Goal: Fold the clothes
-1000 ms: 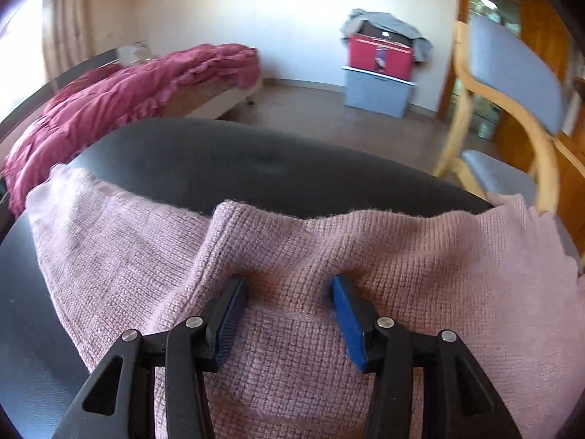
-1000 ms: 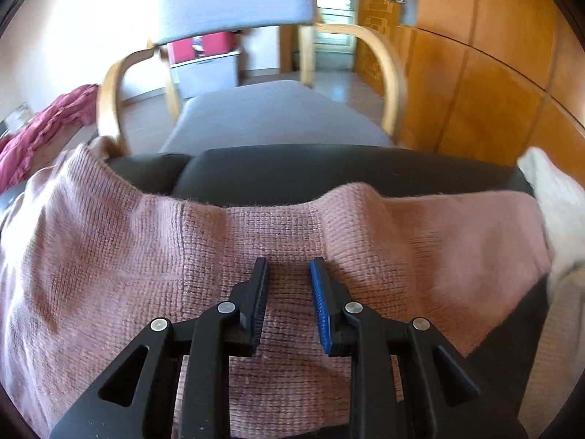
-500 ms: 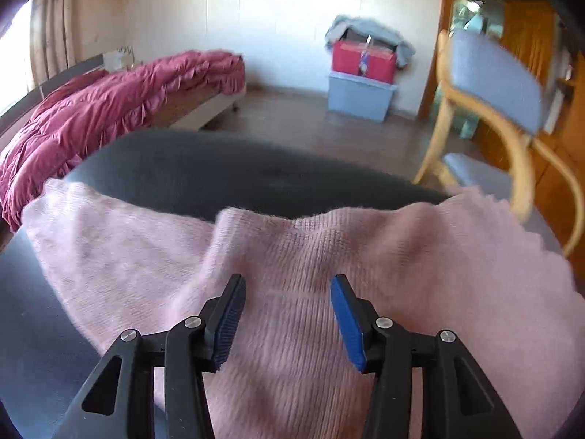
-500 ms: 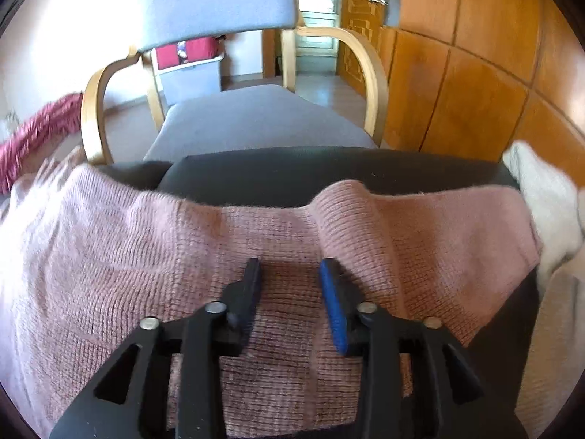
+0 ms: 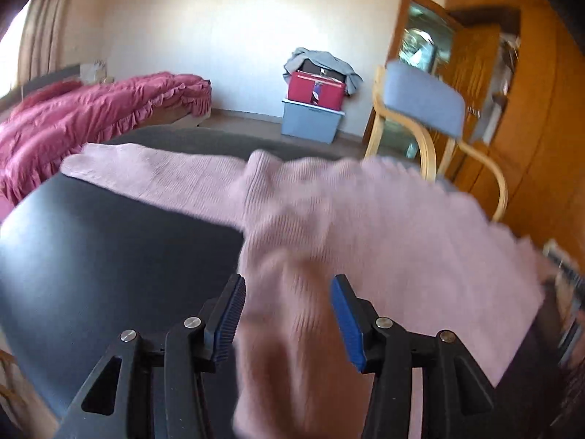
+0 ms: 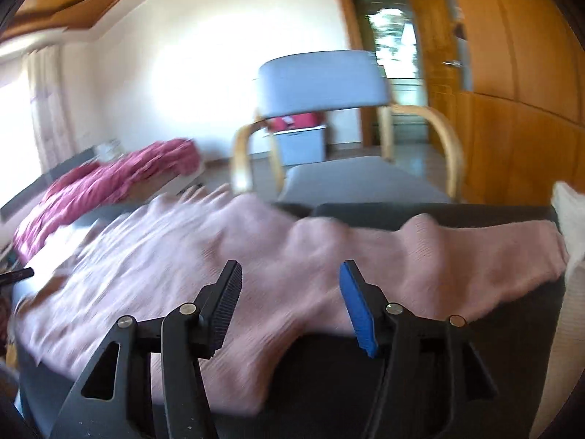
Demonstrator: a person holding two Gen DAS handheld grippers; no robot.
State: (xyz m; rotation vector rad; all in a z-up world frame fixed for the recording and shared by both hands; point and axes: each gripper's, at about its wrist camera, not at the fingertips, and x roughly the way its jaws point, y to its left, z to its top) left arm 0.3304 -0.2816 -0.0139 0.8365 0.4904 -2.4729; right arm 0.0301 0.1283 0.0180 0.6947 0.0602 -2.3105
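A pink knitted sweater (image 5: 365, 226) lies spread on a dark round table (image 5: 109, 256), one sleeve stretched out to the left. My left gripper (image 5: 289, 314) hovers open above the sweater's near part, its blue pads wide apart with fabric seen below the gap. In the right wrist view the same sweater (image 6: 182, 248) covers the table (image 6: 365, 373), with its other sleeve reaching right. My right gripper (image 6: 290, 305) is open over the sweater's near edge and holds nothing. Both views are motion-blurred.
A wooden armchair with grey cushions (image 6: 362, 179) stands just beyond the table. A white garment (image 6: 570, 219) lies at the table's right edge. A bed with a red cover (image 5: 91, 117) is on the left, and stacked storage boxes (image 5: 314, 109) stand by the far wall.
Both grippers have drawn back and up from the sweater, so more table and room shows. The right gripper's jaws went from nearly shut to wide apart. The left stayed open.
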